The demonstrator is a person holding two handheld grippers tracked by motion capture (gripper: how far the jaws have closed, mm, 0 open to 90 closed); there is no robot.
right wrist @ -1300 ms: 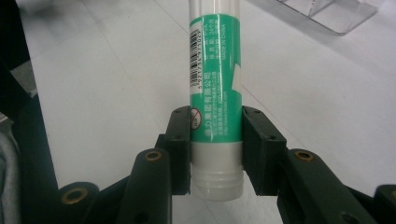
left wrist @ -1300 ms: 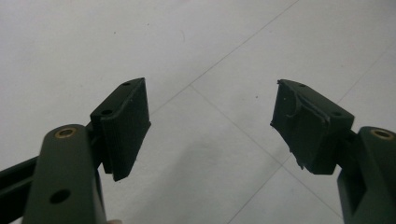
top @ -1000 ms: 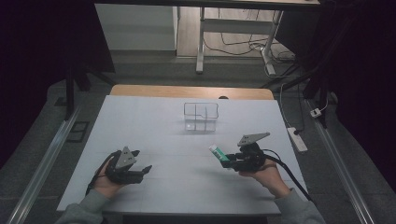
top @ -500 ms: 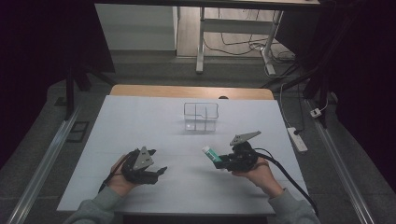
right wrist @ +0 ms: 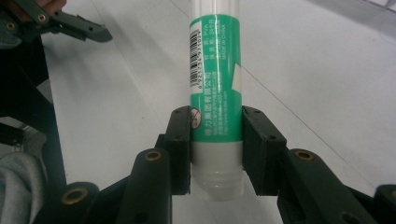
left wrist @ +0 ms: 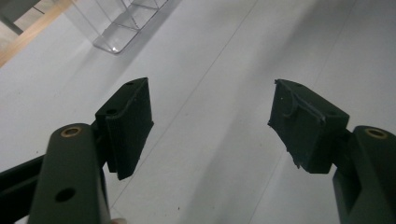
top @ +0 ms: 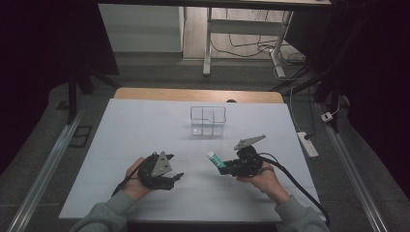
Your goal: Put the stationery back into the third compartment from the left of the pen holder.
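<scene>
A glue stick [top: 215,159] with a green and white label lies level above the white table, pointing left and away. My right gripper [top: 223,166] is shut on its lower end. In the right gripper view the two pads clamp the glue stick [right wrist: 215,84] just above its clear base, with my right gripper [right wrist: 216,140] pointing along it. My left gripper [top: 176,179] rests low at the front left, its jaws wide apart and aimed toward the right hand. Nothing lies between the black pads of my left gripper [left wrist: 210,121]. A clear divided box [top: 208,121] stands mid-table, beyond both hands.
The white board [top: 145,130] covers the table, with a wooden edge at the back. A power strip [top: 307,144] lies off the right side. The clear box [left wrist: 119,23] appears at the upper left of the left gripper view. The other gripper [right wrist: 70,23] shows at that view's top left.
My left hand has slid right toward the middle of the table, its jaws still apart. The right hand has stayed nearly in place, holding the glue stick.
</scene>
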